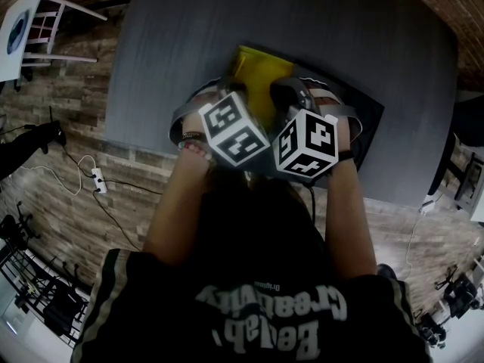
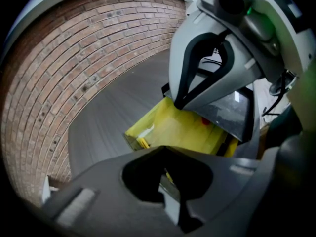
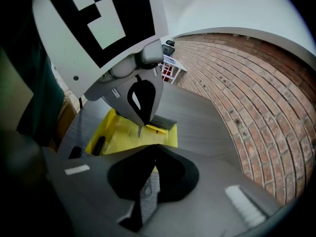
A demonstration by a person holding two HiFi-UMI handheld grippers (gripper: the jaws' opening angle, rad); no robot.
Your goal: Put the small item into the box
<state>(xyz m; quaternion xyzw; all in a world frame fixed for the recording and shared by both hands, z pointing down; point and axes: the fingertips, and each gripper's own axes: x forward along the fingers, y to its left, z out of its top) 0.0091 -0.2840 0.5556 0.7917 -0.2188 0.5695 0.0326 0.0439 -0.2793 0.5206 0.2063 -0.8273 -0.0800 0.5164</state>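
- The left gripper [image 2: 163, 151] hangs over a shallow yellow open-topped box [image 3: 123, 135]. Its jaws are drawn together at the tips, and nothing shows pinched between them.
- The right gripper [image 3: 154, 147] sits just beside it, also over the box. Its jaws are likewise pressed tip to tip and carry nothing visible; only table surface shows through the hollow behind the tips.
- The box rests on a dark grey wood-grain table [image 1: 174, 44], with a red brick wall [image 2: 74, 58] beyond.
- A small black oblong item [image 3: 98, 144] lies on the box floor beside one side wall. It is probably the task's thing, so the placing looks done, though the item is too small to identify.
- Judging by its size, the item should be light and rigid, and unlikely to deform under the jaws. It may skate on the smooth yellow floor if nudged.
- The best hold would be across its narrow middle, jaws opened only slightly and lowered squarely.
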